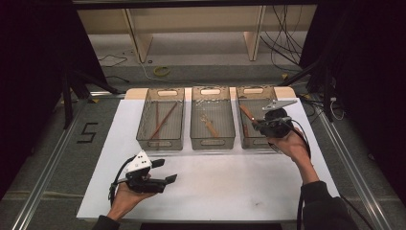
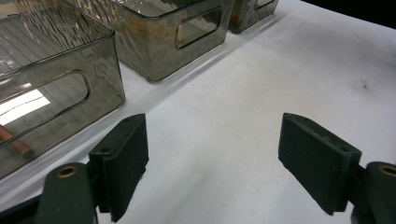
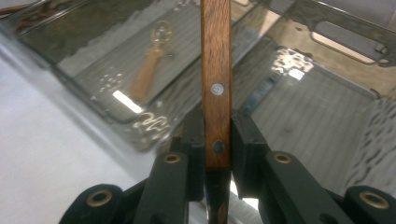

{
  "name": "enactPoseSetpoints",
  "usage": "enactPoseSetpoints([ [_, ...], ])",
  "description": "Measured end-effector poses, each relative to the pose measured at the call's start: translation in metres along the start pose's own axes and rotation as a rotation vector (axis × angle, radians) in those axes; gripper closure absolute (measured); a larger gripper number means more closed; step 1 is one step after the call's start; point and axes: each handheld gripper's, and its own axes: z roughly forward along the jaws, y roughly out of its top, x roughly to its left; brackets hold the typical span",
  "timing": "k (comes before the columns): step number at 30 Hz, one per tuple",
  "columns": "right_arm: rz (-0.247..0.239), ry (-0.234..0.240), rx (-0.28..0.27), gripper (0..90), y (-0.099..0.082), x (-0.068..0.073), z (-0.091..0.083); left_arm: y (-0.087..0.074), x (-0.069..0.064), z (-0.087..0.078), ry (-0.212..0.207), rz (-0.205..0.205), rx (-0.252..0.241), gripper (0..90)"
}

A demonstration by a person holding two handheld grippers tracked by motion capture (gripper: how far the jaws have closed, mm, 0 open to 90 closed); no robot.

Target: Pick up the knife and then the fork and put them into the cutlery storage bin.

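Your right gripper (image 3: 217,140) is clamped on a wooden handle with rivets (image 3: 216,70), and in the high view you hold it over the right bin (image 1: 253,91), at the upper right of the frame. This looks like the step of sorting the utensil into a bin. Next, you should lower it inside the walls and then release. Your left gripper (image 1: 163,171) stands wide with nothing in it, at the lower left, over the white sheet (image 1: 230,182).
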Motion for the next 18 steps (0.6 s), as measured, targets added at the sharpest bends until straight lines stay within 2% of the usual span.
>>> enactPoseSetpoints([
  [10, 0.061, -0.050, 0.019, 77.8, 0.015, -0.024, 0.013, -0.002, -0.001, -0.002, 0.003, -0.008, -0.016, 23.4],
  [18, 0.111, -0.075, 0.022, 77.8, 0.028, -0.035, 0.024, -0.003, -0.001, -0.004, 0.007, -0.011, -0.022, 23.3],
])
